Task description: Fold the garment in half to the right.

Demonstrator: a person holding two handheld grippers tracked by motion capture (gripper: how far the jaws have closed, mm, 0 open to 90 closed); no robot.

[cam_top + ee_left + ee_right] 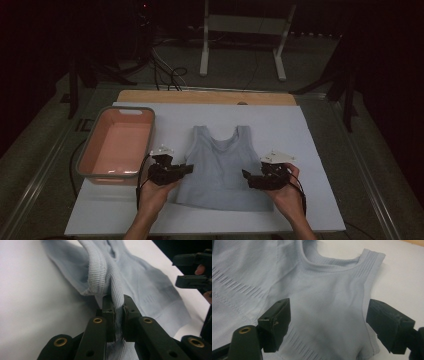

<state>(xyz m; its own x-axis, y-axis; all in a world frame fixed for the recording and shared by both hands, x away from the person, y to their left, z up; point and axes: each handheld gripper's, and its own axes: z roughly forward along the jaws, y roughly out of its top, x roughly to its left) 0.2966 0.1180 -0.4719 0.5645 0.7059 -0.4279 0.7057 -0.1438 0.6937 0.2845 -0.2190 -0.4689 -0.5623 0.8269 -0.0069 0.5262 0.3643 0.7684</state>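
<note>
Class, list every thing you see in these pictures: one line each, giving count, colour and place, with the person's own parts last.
Tank top: one, pale blue-grey, flat at the middle of the board, straps away from the person.
Tub: one, pink with a grey rim, on the board's left side.
Board: one, white, covering the table.
Stand: one, white, on the floor beyond the table.
Cables: several, black, on the floor behind the table.
Left gripper: one, black, fingers shut on the tank top's edge.
Right gripper: one, black, fingers open over the tank top's other side.
</note>
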